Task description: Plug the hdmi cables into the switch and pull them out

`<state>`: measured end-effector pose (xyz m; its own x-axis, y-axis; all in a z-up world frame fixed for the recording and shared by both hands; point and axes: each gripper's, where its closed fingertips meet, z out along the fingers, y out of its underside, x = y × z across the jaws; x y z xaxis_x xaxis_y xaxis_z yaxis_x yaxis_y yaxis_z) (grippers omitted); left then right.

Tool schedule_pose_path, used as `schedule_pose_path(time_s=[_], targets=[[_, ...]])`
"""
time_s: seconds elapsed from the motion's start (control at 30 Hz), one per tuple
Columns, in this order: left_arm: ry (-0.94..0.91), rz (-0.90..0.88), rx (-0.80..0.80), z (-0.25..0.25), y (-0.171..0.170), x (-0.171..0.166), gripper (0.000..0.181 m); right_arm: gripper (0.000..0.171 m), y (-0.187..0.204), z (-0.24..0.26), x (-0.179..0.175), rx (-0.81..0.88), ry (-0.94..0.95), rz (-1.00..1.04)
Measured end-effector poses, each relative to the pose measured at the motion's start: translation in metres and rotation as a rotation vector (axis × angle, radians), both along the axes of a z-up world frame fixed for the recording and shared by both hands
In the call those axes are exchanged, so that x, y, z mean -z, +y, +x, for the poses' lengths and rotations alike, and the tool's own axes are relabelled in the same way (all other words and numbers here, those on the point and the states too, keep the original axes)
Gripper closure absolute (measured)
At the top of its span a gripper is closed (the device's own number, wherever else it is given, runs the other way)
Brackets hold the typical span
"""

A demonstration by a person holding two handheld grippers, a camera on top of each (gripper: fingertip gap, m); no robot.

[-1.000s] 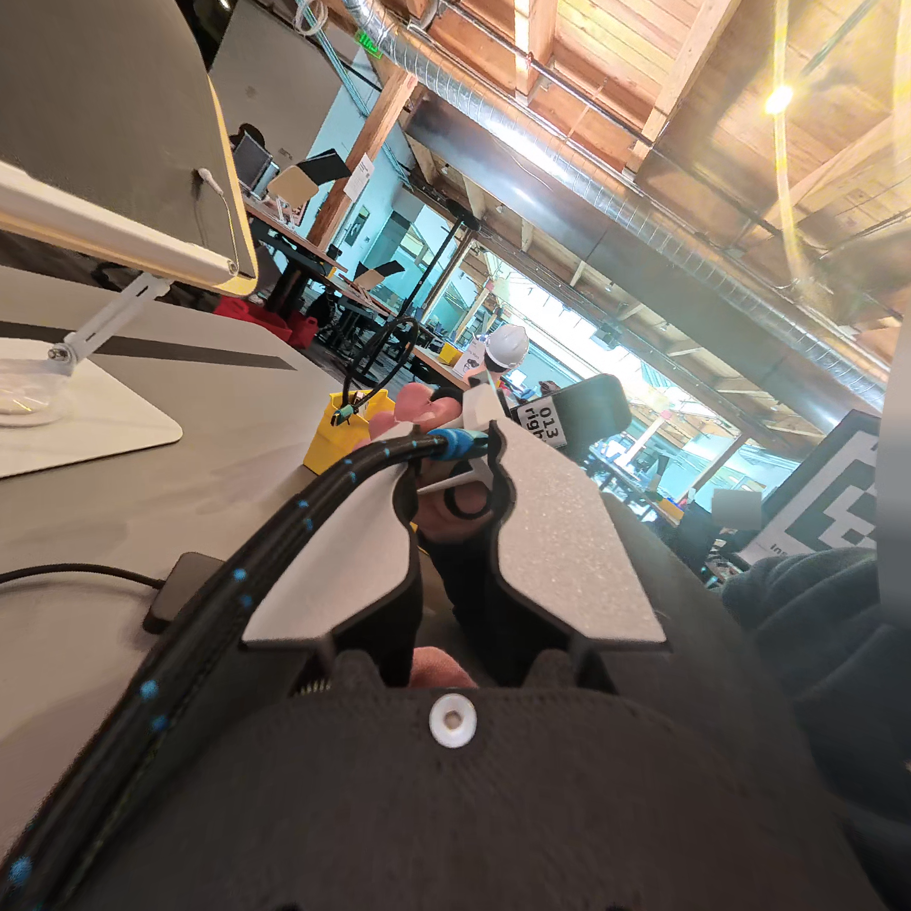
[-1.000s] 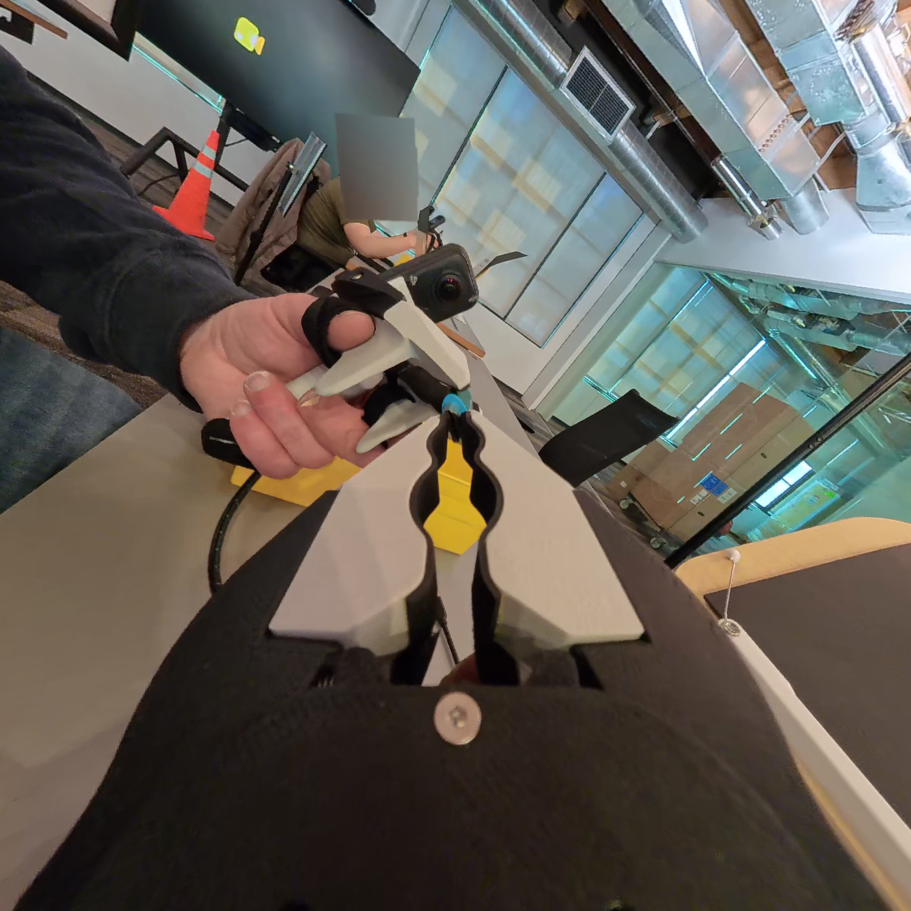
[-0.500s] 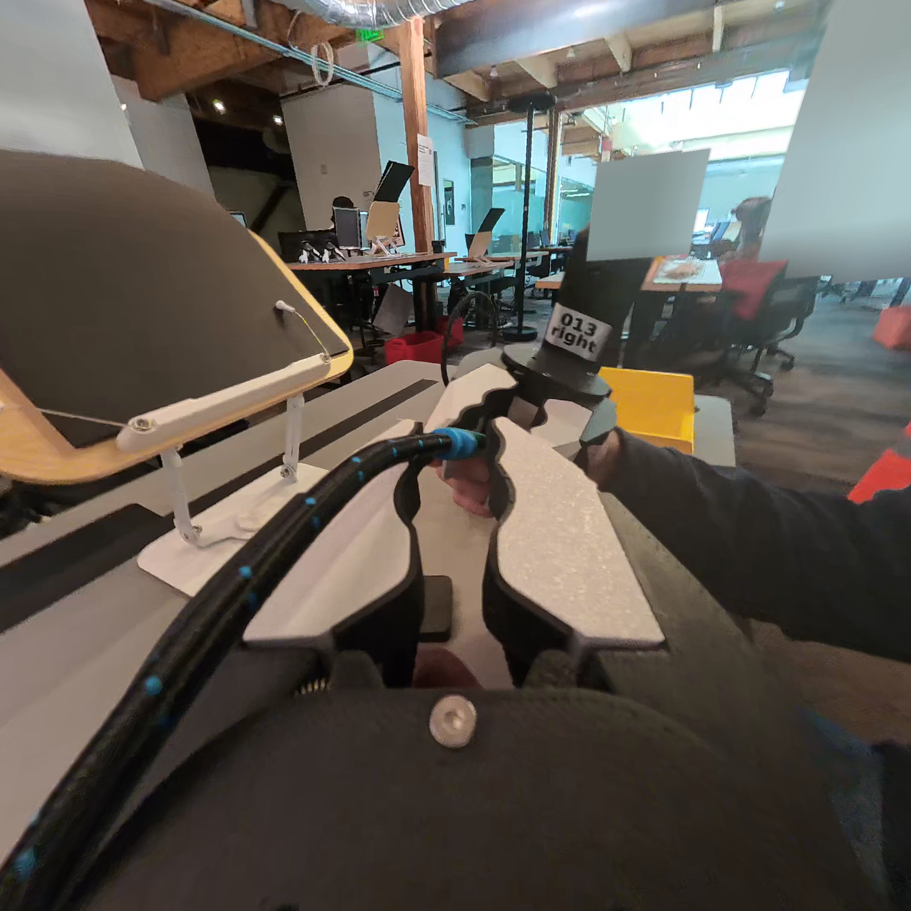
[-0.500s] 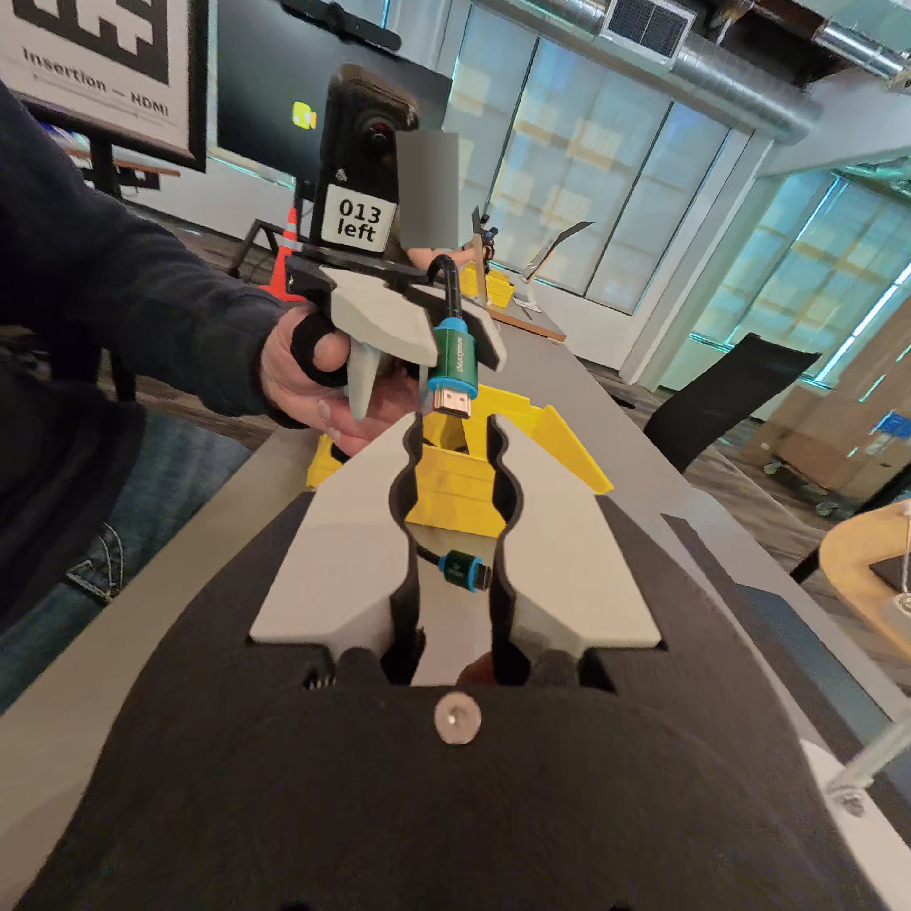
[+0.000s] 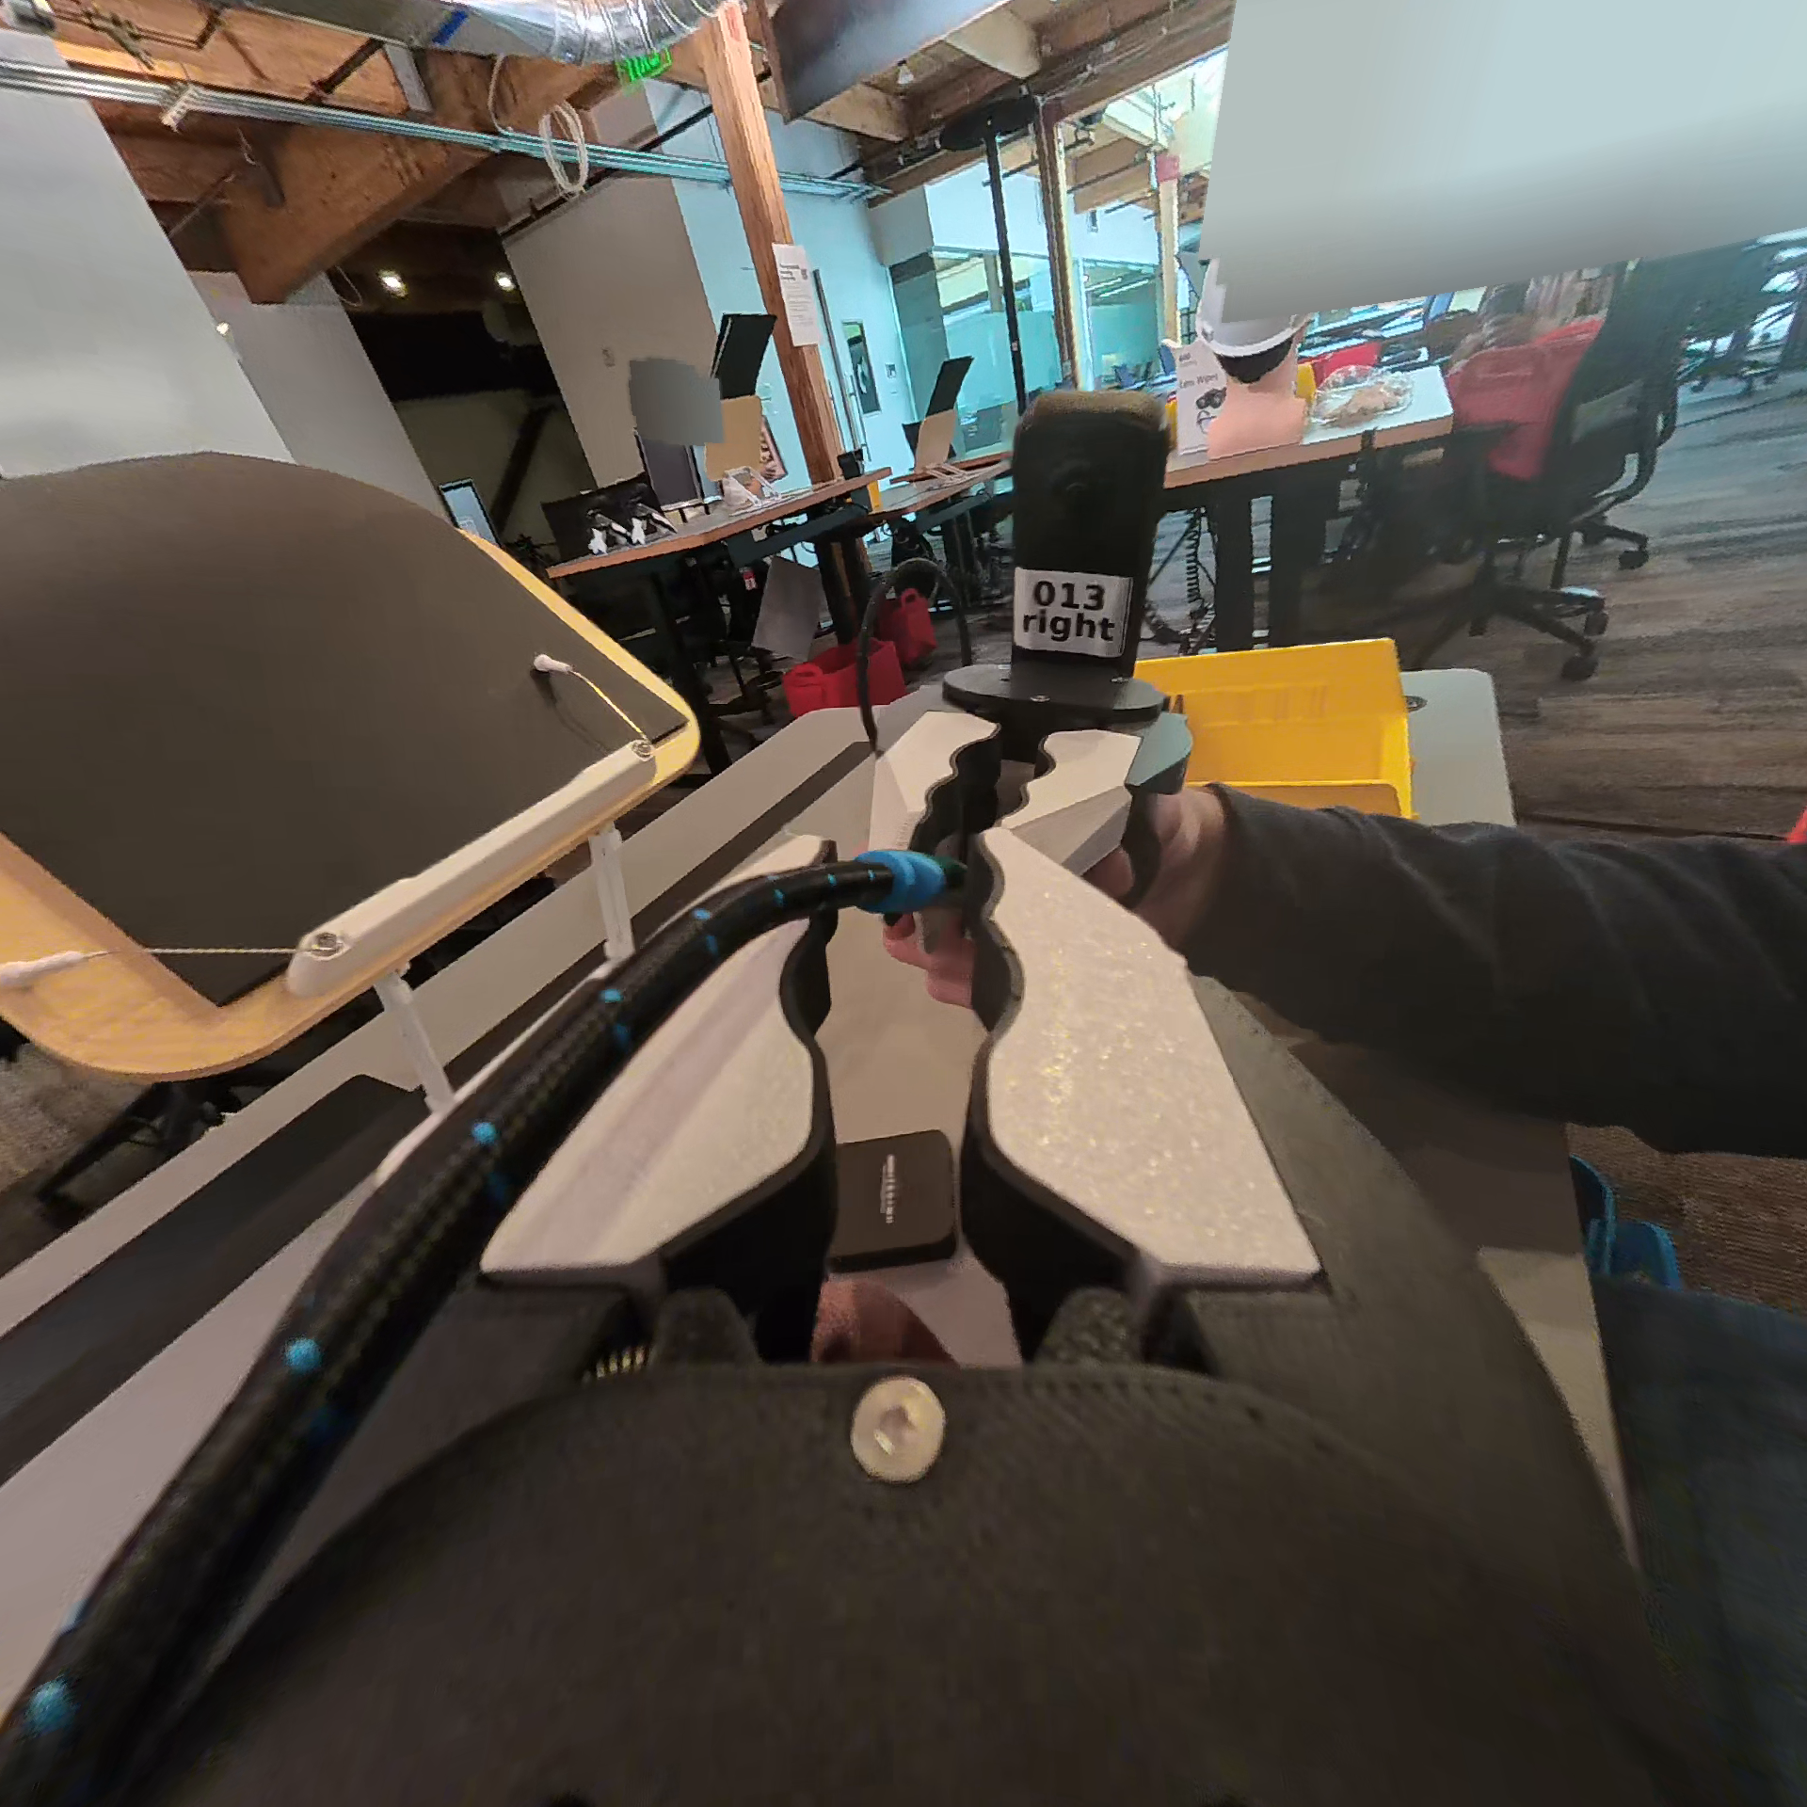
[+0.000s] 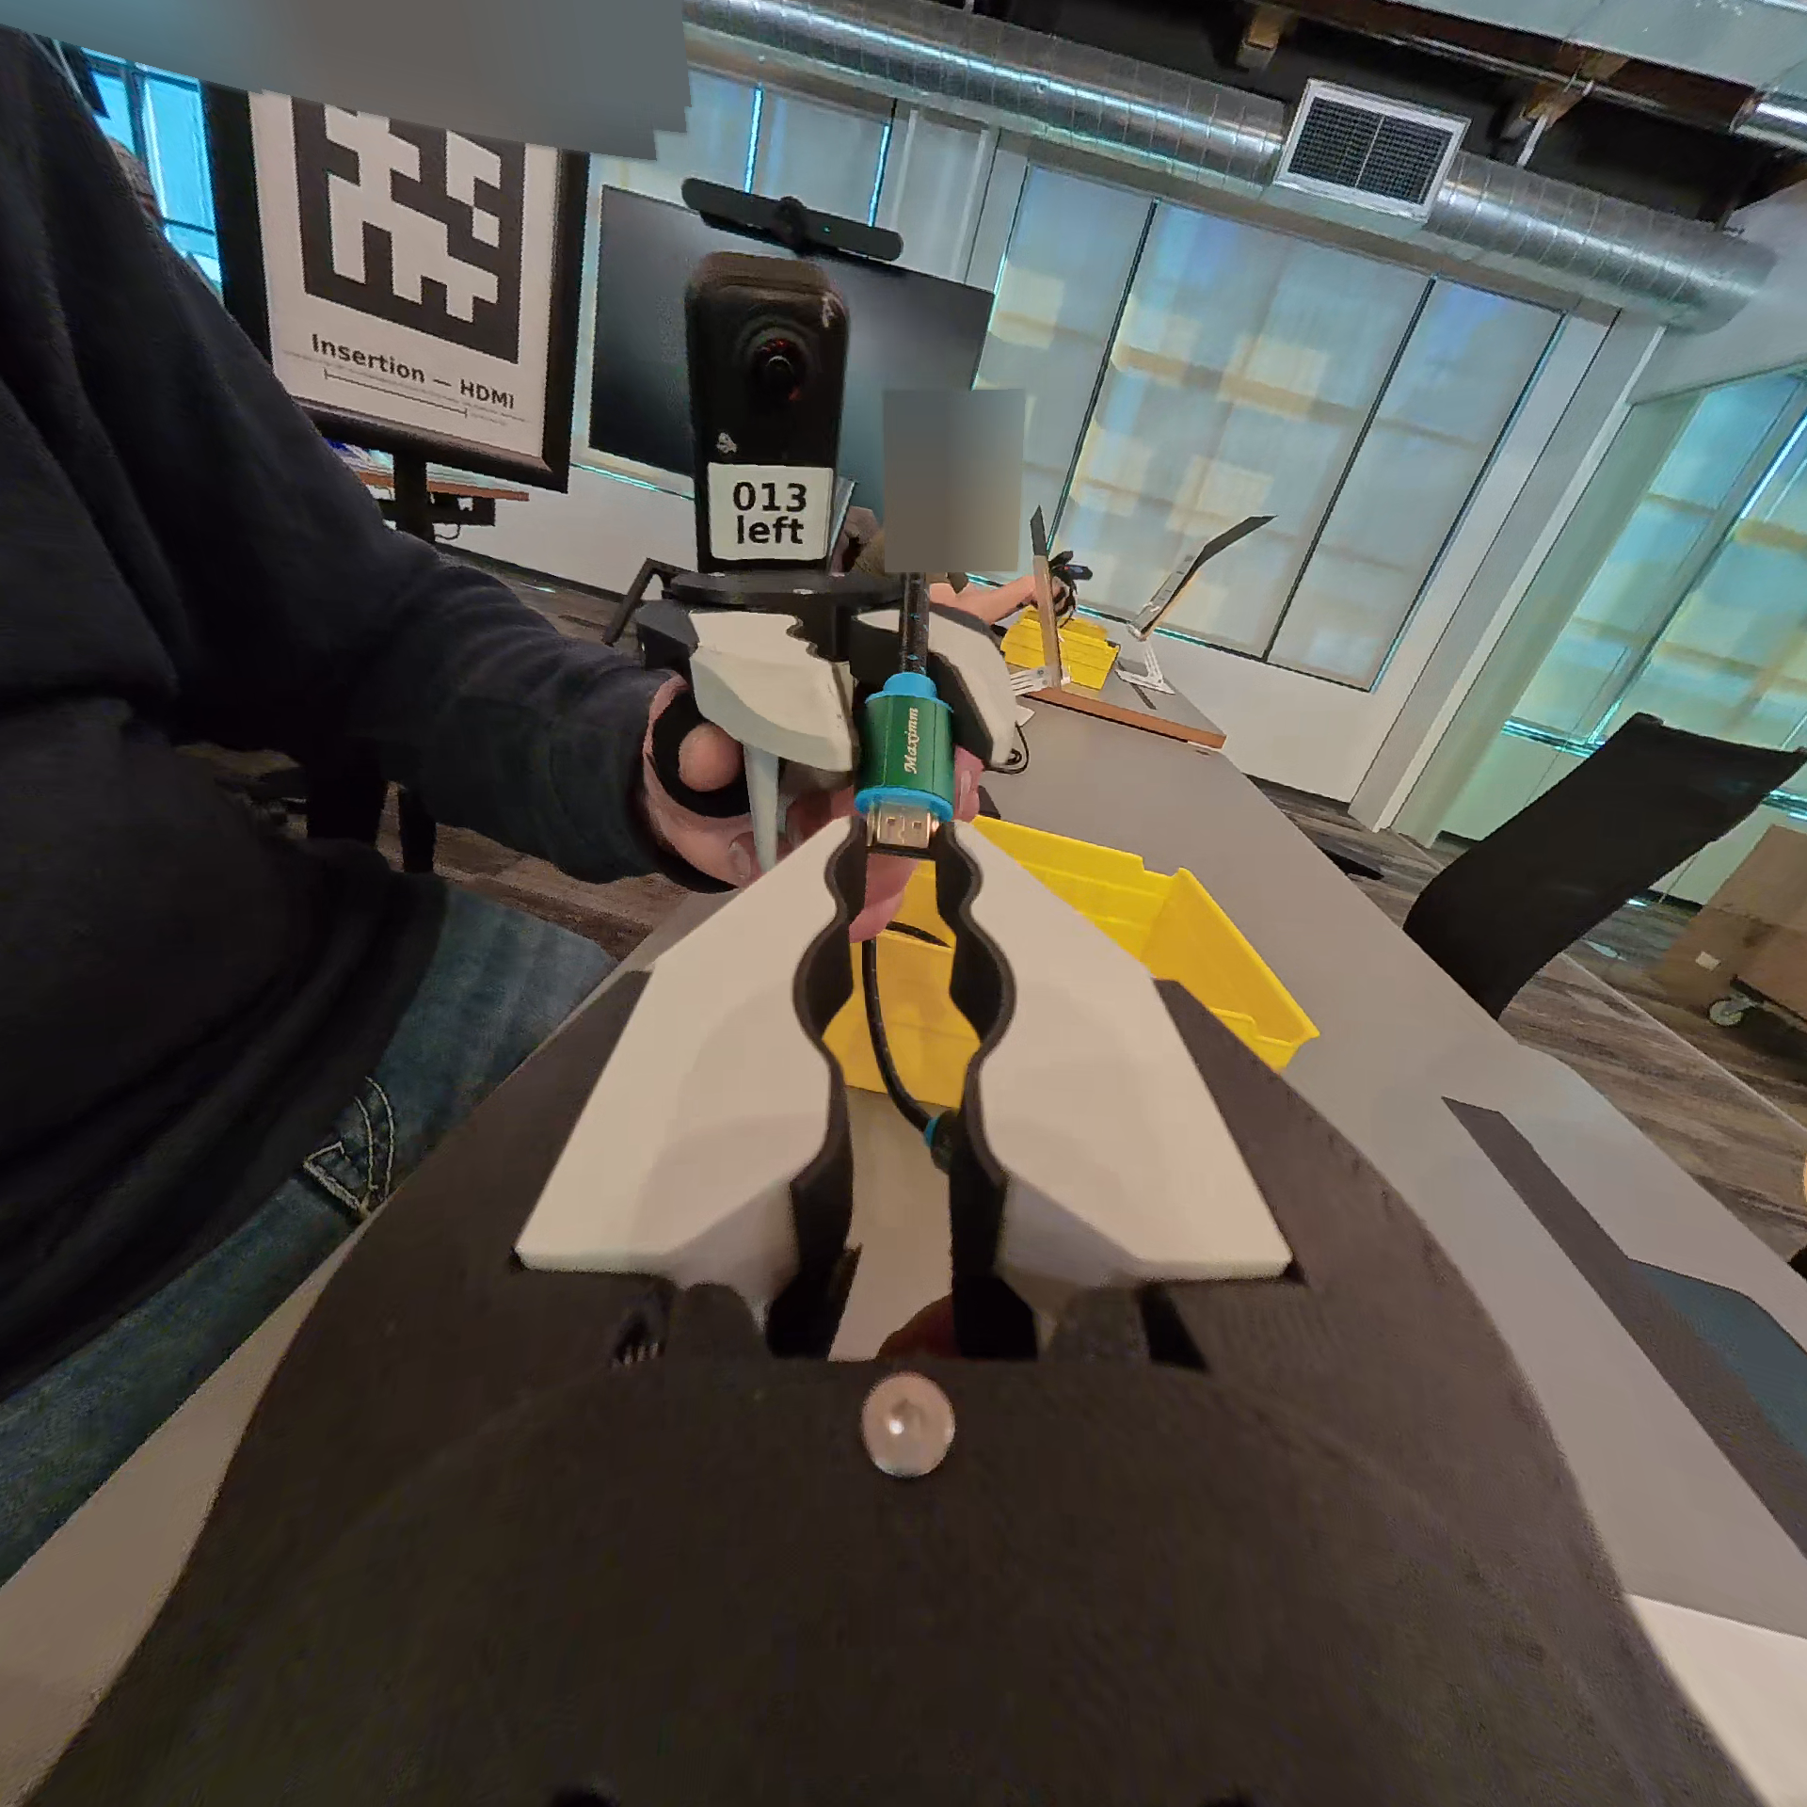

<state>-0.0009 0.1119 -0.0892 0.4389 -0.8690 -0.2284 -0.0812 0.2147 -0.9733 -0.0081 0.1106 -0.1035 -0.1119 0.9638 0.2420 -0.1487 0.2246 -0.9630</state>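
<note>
My left gripper (image 5: 900,865) is shut on a green HDMI plug with blue ends (image 6: 900,743). Its braided black cable (image 5: 548,1085) runs back over my left finger. In the right wrist view the plug hangs tip down from the left gripper (image 6: 895,704). My right gripper (image 6: 900,841) faces it, and its fingertips close on the plug's gold metal tip (image 6: 900,831). The right gripper also shows in the left wrist view (image 5: 963,831), tip to tip with mine. The small black switch (image 5: 890,1208) lies on the table below. A second plug (image 6: 939,1134) with a thin cable lies on the table.
A yellow bin (image 6: 1154,939) stands on the grey table (image 6: 1271,880) behind both grippers. A tilted dark board with a wooden rim (image 5: 293,684) stands on a white stand at the left. The person's sleeves and hands hold both grippers. My two grippers' fingertips are within a few centimetres of each other.
Both grippers swung down from pointing at the ceiling to level. My right gripper went from shut to wide open, then closed in on the plug's metal tip. The left kept its hold on the plug.
</note>
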Motion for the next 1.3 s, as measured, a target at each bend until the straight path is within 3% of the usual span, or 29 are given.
schedule_pose_path(time_s=[0.17, 0.37, 0.47, 0.53, 0.87, 1.3], targets=[[-0.094, -0.227, 0.052, -0.003, 0.012, 0.016, 0.125, 0.160, 0.000, 0.003, -0.001, 0.006, 0.006, 0.022], [-0.192, -0.302, 0.136, -0.006, 0.010, 0.012, 0.121, 0.159, 0.000, 0.002, 0.008, 0.001, -0.046, 0.022], [-0.207, -0.262, 0.181, -0.006, 0.002, 0.002, 0.126, 0.160, 0.001, 0.002, 0.012, -0.006, -0.070, 0.009], [-0.193, -0.231, 0.205, -0.005, -0.005, 0.000, 0.139, 0.160, 0.001, 0.003, 0.016, -0.015, -0.086, -0.001], [-0.069, -0.135, 0.183, -0.002, -0.010, 0.007, 0.171, 0.160, -0.006, 0.003, 0.022, -0.056, -0.125, -0.002], [0.130, -0.022, 0.137, -0.001, -0.011, 0.017, 0.170, 0.160, -0.007, 0.001, 0.033, -0.046, -0.196, 0.029]])
